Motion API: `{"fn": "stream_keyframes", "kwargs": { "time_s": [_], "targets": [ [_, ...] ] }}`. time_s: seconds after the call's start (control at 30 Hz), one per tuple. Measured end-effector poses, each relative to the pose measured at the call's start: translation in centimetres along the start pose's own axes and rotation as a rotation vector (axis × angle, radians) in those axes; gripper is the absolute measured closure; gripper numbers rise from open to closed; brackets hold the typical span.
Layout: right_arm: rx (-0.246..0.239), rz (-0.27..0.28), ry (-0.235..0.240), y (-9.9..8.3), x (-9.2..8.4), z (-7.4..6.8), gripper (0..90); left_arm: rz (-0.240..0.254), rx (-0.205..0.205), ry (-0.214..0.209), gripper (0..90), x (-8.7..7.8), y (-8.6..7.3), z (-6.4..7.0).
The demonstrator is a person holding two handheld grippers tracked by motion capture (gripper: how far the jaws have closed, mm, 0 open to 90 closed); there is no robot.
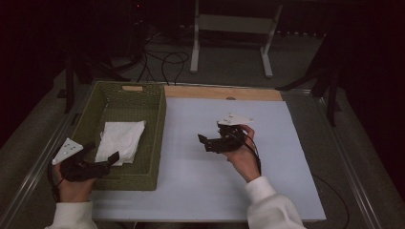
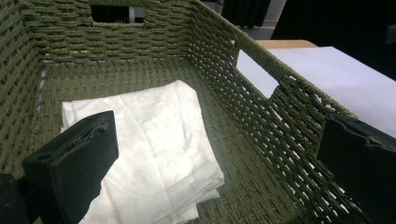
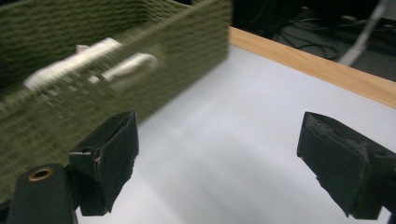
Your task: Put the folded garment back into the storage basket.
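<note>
While the left gripper (image 1: 102, 162) hangs at the basket's (image 1: 160, 124) near left corner, its jaws stand wide apart with nothing between them, pointing toward two o'clock over the rim. Folded cloth (image 1: 120, 140) lies flat on the basket floor, white, toward the near left side, at about nine o'clock from the table's centre. Seen along the left gripper's own jaws, the cloth (image 2: 159, 154) sits just below and between them, not touched, and the basket wall (image 2: 280, 107) with its handle slot runs off at two o'clock. Over on the white table (image 1: 286, 181), the right gripper (image 1: 206, 142) is held above bare surface near the middle, jaws spread and empty, aimed at nine o'clock toward the basket. Its own view is blurred on the basket side (image 3: 116, 93); white cloth (image 3: 88, 63) glimmers through the weave.
</note>
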State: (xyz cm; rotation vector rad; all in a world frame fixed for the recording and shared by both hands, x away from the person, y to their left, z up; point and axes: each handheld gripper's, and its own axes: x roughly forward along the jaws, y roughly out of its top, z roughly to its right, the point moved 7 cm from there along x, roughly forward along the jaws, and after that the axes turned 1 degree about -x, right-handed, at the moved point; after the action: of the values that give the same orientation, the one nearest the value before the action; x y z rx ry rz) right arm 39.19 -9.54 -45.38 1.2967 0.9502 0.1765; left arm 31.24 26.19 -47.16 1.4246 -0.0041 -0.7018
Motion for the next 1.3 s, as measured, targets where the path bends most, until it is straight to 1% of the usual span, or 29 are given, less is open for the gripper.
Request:
{"fn": "stream_keyframes", "kwargs": {
  "time_s": [0.13, 0.2, 0.27, 0.37, 0.47, 0.57, 0.67, 0.73, 0.77, 0.8, 0.83, 0.93, 0.97, 1.0, 1.03, 1.17, 1.23, 1.3],
  "targets": [
    [0.017, -0.009, -0.031, -1.6, -1.4, 1.8, 11.7, -0.001, 0.004, 0.010, 0.1, 0.0, -0.1, 0.0],
    [0.028, 0.002, -0.049, -2.2, -2.1, 2.5, 11.6, 0.001, 0.006, 0.014, 0.1, 0.1, -0.1, -0.1],
    [0.041, 0.017, -0.070, -2.5, -2.9, 3.2, 11.6, 0.005, 0.004, 0.010, 0.1, 0.0, -0.1, -0.1],
    [0.044, 0.035, -0.090, -3.0, -4.0, 4.0, 11.5, 0.013, -0.006, -0.002, 0.1, -0.1, -0.1, -0.1],
    [0.044, 0.040, -0.103, -3.8, -5.3, 4.6, 11.0, 0.014, -0.013, -0.008, 0.1, -0.1, -0.1, -0.1],
    [0.045, 0.040, -0.122, -4.8, -6.5, 5.3, 10.0, 0.005, -0.003, -0.002, 0.1, -0.1, -0.2, -0.1],
    [0.062, 0.058, -0.141, -5.8, -7.7, 6.1, 9.7, 0.006, 0.001, 0.001, 0.1, -0.1, -0.3, -0.1],
    [0.057, 0.065, -0.149, -6.6, -8.5, 6.4, 9.7, 0.007, 0.001, 0.000, 0.1, -0.1, -0.3, -0.1],
    [0.057, 0.065, -0.149, -6.6, -8.5, 6.4, 9.7, 0.007, 0.001, 0.000, 0.1, -0.1, -0.3, -0.1],
    [0.044, 0.084, -0.152, -7.2, -9.3, 6.6, 9.7, 0.004, 0.001, -0.001, 0.1, -0.1, -0.3, -0.1],
    [0.036, 0.091, -0.157, -7.5, -9.8, 6.7, 9.7, 0.004, 0.001, -0.002, 0.1, -0.1, -0.3, -0.1],
    [0.037, 0.131, -0.163, -8.4, -11.1, 7.0, 9.7, 0.009, 0.005, -0.004, 0.1, -0.2, -0.3, -0.1],
    [0.037, 0.131, -0.163, -8.4, -11.1, 7.0, 9.7, 0.009, 0.005, -0.004, 0.1, -0.2, -0.3, -0.1],
    [0.039, 0.168, -0.156, -8.9, -11.9, 7.2, 9.7, 0.010, 0.007, -0.004, 0.1, -0.2, -0.3, 0.0],
    [0.042, 0.182, -0.153, -9.2, -12.3, 7.3, 9.8, 0.010, 0.007, -0.004, 0.1, -0.2, -0.3, 0.0],
    [0.047, 0.192, -0.156, -10.3, -13.5, 7.6, 9.8, 0.011, 0.012, 0.000, 0.1, -0.1, -0.4, 0.0],
    [0.051, 0.189, -0.162, -10.6, -13.7, 7.8, 9.8, 0.014, 0.013, 0.001, 0.1, -0.1, -0.4, 0.0],
    [0.070, 0.200, -0.169, -11.1, -14.2, 8.1, 9.8, 0.014, 0.023, 0.002, 0.1, -0.1, -0.4, 0.0]
  ]
}}
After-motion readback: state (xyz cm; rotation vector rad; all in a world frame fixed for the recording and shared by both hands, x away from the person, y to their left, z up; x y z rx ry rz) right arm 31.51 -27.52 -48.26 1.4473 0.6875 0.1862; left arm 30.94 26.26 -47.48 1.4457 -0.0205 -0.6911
